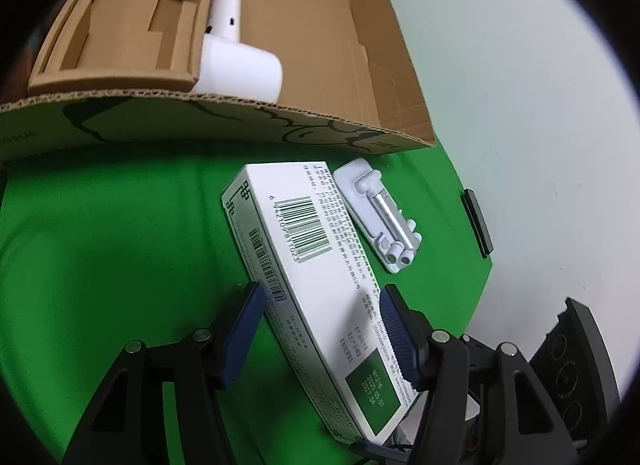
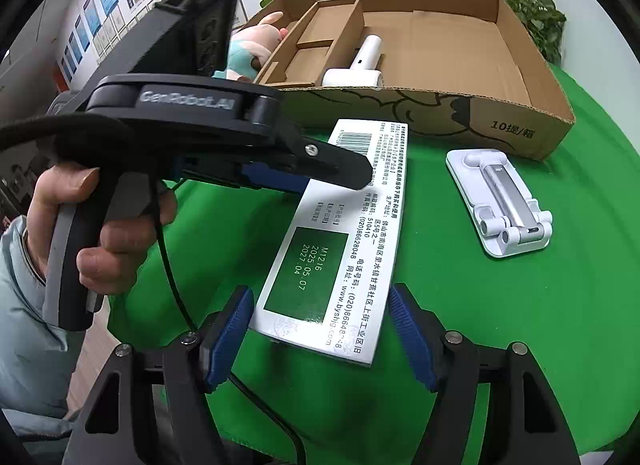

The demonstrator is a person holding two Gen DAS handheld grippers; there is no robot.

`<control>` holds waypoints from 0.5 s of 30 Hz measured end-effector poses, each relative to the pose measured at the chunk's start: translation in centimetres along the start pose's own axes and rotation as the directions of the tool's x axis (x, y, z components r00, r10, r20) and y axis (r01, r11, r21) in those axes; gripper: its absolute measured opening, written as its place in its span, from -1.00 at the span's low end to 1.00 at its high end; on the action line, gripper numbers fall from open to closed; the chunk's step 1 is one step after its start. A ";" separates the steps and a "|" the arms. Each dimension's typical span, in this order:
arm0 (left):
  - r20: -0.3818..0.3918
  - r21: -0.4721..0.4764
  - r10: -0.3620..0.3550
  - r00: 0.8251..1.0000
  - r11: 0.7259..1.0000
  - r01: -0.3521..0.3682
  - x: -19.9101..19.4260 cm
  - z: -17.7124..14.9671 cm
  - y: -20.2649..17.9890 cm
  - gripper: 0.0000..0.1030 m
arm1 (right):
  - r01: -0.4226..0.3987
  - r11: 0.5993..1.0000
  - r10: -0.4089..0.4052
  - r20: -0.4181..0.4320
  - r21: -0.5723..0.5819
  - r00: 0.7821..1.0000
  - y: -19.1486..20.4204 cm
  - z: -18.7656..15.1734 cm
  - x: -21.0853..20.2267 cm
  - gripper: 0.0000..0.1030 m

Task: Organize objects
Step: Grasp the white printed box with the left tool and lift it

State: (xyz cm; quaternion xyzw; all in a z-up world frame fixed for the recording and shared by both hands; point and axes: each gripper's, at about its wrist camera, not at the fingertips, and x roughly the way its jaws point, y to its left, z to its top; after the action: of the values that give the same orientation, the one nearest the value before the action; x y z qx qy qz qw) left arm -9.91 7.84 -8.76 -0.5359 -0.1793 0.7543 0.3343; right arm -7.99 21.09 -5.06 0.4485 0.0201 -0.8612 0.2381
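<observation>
A long white box with a barcode and a green label (image 1: 316, 265) (image 2: 340, 233) lies on the green cloth in front of a cardboard box (image 1: 304, 121) (image 2: 520, 129). My left gripper (image 1: 320, 329) has its blue pads against both long sides of the white box; it also shows in the right wrist view (image 2: 304, 181), held by a hand. My right gripper (image 2: 322, 335) is open, its fingers straddling the near end of the white box without touching. A white folded phone stand (image 1: 380, 213) (image 2: 504, 205) lies to the right of the white box. A white hair-dryer-shaped device (image 1: 236, 53) (image 2: 360, 65) lies inside the cardboard box.
A cardboard insert (image 2: 320, 41) fills the cardboard box's left part. A plush toy (image 2: 252, 49) sits left of the box. Green plants (image 2: 532, 13) stand behind. The green cloth (image 1: 100, 245) ends at a white table surface (image 1: 520, 105) on the right.
</observation>
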 end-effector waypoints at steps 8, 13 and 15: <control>-0.003 -0.050 -0.005 1.000 0.999 0.005 -0.4 -0.7 0.3 0.14 | -0.062 0.996 0.062 -0.003 0.067 0.998 -0.7 -0.5 -0.5 0.28; 0.012 -0.085 -0.003 1.000 0.996 0.004 -1.0 -1.3 0.3 0.14 | -0.136 0.984 0.136 0.005 0.114 0.991 -1.3 -1.0 -0.8 0.27; -0.006 -0.099 -0.024 1.000 0.995 0.023 -0.8 -1.5 0.5 0.14 | -0.174 0.976 0.175 0.008 0.134 0.985 -1.7 -1.1 -0.9 0.27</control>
State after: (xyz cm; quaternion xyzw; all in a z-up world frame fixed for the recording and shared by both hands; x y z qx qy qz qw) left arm -8.48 6.78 -9.05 -0.5524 -0.2217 0.7385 0.3166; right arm -7.39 23.23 -5.29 0.4653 -0.0767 -0.8355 0.2820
